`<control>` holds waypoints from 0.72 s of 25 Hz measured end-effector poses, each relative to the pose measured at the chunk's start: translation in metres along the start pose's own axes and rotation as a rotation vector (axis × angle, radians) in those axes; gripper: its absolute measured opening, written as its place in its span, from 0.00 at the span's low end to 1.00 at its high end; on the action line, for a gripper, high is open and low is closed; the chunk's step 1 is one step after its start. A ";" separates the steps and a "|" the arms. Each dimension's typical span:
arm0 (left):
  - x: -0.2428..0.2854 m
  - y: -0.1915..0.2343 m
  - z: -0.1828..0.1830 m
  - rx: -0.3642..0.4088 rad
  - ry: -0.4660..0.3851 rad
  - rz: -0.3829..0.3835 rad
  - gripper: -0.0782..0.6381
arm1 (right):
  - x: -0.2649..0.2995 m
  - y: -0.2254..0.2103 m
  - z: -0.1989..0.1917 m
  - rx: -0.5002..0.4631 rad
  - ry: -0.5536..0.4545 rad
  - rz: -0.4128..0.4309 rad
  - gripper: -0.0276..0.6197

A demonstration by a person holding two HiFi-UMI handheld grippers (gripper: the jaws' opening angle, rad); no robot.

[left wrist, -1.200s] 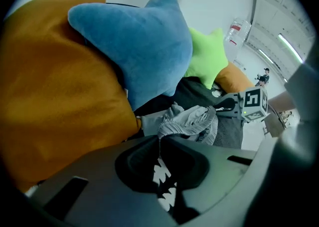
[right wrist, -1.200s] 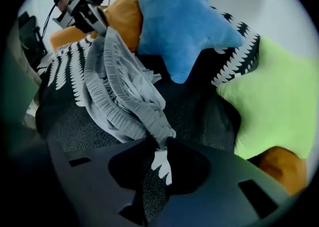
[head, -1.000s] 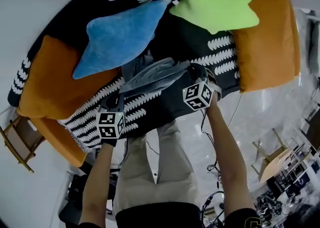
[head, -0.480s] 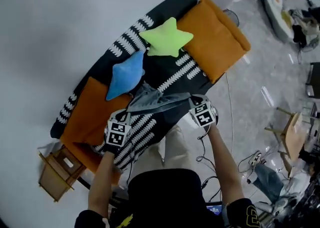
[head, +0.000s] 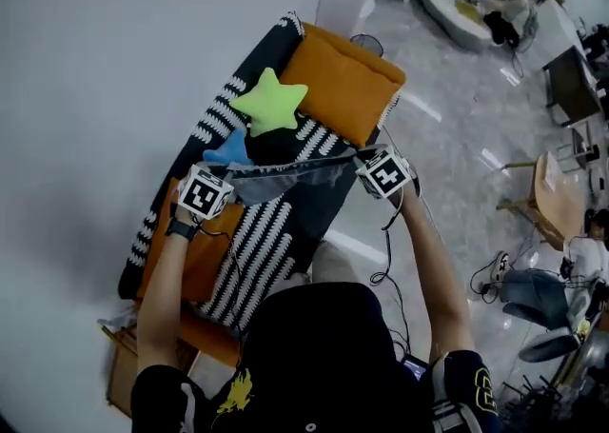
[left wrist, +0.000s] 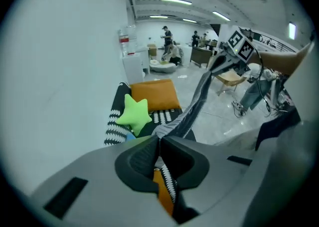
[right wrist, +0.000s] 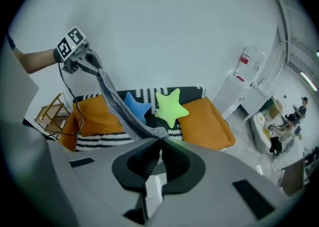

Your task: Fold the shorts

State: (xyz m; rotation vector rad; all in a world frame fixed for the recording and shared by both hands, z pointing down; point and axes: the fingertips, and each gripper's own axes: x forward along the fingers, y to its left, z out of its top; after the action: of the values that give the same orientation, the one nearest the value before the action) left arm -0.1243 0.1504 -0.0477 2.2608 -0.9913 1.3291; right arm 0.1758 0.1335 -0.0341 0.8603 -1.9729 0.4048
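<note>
Grey shorts (head: 290, 175) stretched taut in the air above the sofa (head: 271, 231), long axis running gripper to gripper. Left gripper (head: 231, 190) and right gripper (head: 360, 165) jaws clamped on opposite ends.

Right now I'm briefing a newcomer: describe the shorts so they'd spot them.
Find the black-and-white sofa with orange cushions. Above it, the shorts are the grey cloth stretched between left gripper and right gripper; the star pillows lie on the seat.
</note>
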 end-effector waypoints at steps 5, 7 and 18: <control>-0.016 -0.004 0.053 0.145 0.057 -0.028 0.15 | -0.044 -0.029 0.010 0.001 0.036 0.018 0.09; -0.003 0.004 0.065 0.162 0.065 -0.039 0.15 | -0.038 -0.039 0.008 0.009 0.057 0.032 0.09; 0.059 0.046 0.110 0.232 0.136 -0.033 0.15 | -0.009 -0.086 0.010 0.089 0.125 0.101 0.09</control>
State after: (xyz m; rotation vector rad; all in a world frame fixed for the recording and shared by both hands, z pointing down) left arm -0.0689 0.0299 -0.0556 2.3010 -0.7863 1.6331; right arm 0.2333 0.0708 -0.0518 0.7733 -1.8992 0.5949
